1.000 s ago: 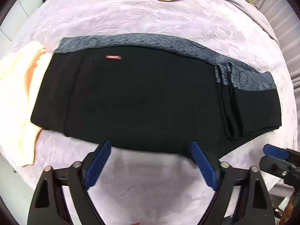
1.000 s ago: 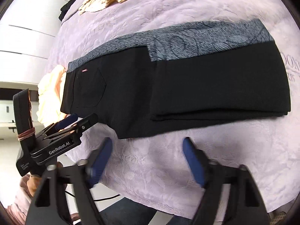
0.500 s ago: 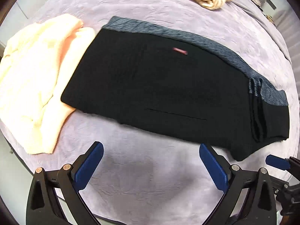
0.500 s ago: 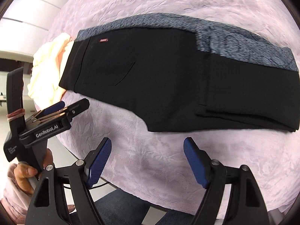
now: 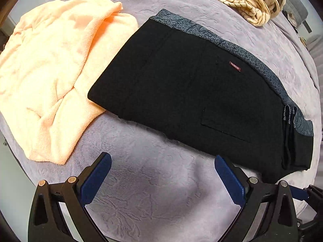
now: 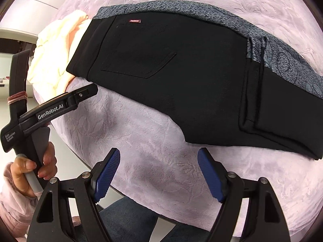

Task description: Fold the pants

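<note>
Black pants with a grey patterned waistband lie flat on the lilac cover, their legs folded back in layers at the right end. A small red label sits near the waistband. My left gripper hovers open over bare cover, just in front of the pants' near edge, with nothing between its blue pads. My right gripper is also open and empty, above the cover before the near hem. In the right wrist view the left gripper shows at the left, held by a hand.
A peach towel lies left of the pants, partly under their end. A striped cream garment is heaped at the back. The lilac cover drops off at the near edge, where a person's dark trouser leg shows.
Both grippers have slid left along the near edge toward the pants' waist end, rolling as they went. The left jaws spread a little wider. The pants have not moved.
</note>
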### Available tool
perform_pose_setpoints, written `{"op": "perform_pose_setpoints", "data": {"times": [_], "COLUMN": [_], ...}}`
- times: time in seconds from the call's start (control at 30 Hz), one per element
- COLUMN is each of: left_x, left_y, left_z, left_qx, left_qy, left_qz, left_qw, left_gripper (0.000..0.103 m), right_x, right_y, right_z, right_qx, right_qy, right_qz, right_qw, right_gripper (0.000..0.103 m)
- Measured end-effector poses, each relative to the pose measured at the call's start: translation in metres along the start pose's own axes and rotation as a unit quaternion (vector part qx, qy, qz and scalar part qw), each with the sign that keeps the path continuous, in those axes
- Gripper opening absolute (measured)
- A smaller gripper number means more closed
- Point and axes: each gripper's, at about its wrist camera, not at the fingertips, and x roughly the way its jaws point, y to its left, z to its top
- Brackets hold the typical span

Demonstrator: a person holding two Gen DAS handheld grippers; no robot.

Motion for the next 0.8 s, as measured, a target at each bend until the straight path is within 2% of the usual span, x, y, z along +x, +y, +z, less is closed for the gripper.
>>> {"op": "perform_pose_setpoints", "data": {"times": [0.3, 0.43, 0.6, 0.67, 0.8], "left_x": [0.011, 0.001, 0.002, 0.004, 0.015], "left_y": [0.008, 0.033, 0.055, 0.056, 0.039], "left_z": [0.012, 0.009, 0.030, 0.028, 0.035], "left_qx": [-0.013, -0.035, -0.075, -0.081, -0.075], "left_qy": [0.003, -0.003, -0.002, 0.000, -0.002], "left_qz": [-0.034, -0.104, -0.184, -0.192, -0.176], "left_qw": [0.9993, 0.9940, 0.9799, 0.9779, 0.9816], "left_gripper": [0.103, 0.103, 0.103, 0.103, 0.103], "right_x": [0.001, 0.002, 0.006, 0.008, 0.011], "right_y": [-0.002, -0.007, -0.009, -0.010, -0.011], "right_z": [0.001, 0.001, 0.000, 0.001, 0.001], "right_qx": [0.009, 0.017, 0.023, 0.023, 0.027], "right_qy": [0.003, 0.006, 0.011, 0.013, 0.016], "right_qz": [0.000, 0.004, 0.009, 0.010, 0.011], "right_qw": [1.000, 1.000, 1.000, 1.000, 0.999], "right_gripper": [0.082, 0.082, 0.082, 0.082, 0.082]}}
